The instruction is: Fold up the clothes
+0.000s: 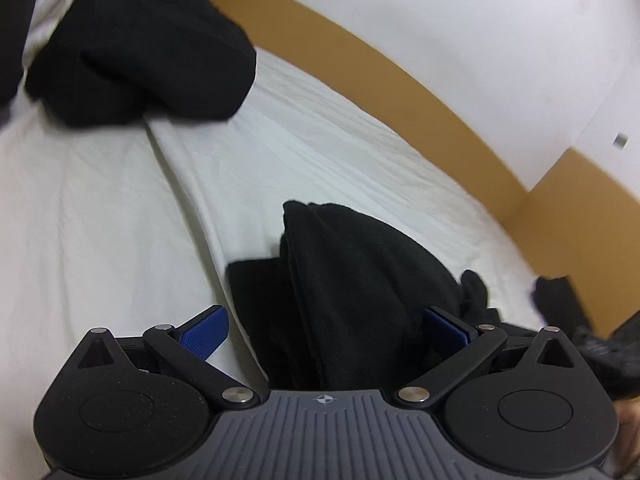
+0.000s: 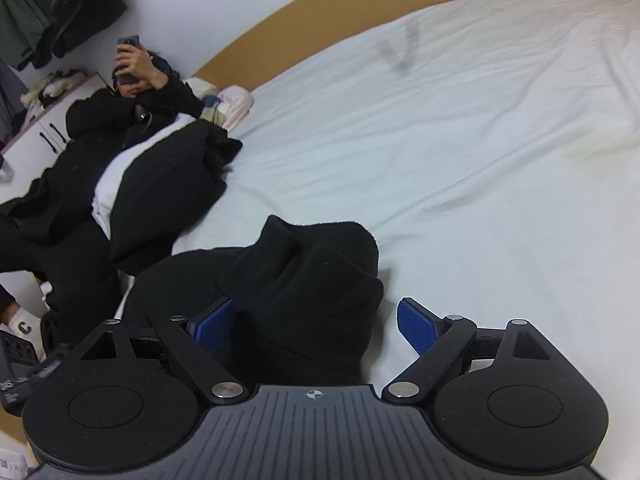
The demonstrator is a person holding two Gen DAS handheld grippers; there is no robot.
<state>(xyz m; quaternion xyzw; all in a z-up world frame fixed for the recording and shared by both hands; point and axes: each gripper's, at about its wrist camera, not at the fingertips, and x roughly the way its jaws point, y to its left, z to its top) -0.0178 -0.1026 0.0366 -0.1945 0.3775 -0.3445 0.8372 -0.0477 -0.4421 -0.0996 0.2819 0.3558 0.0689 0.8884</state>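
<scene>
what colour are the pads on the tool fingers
Blue with a fine textured grid, on black fingers. The pads show best in the right wrist view.

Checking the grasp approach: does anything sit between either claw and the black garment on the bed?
Nothing visible does. The black garment already bulges between the open fingers of the left claw and the right claw.

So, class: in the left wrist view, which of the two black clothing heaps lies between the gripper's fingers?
The near bundle between the blue pads; the other heap lies farther up the bed.
</scene>
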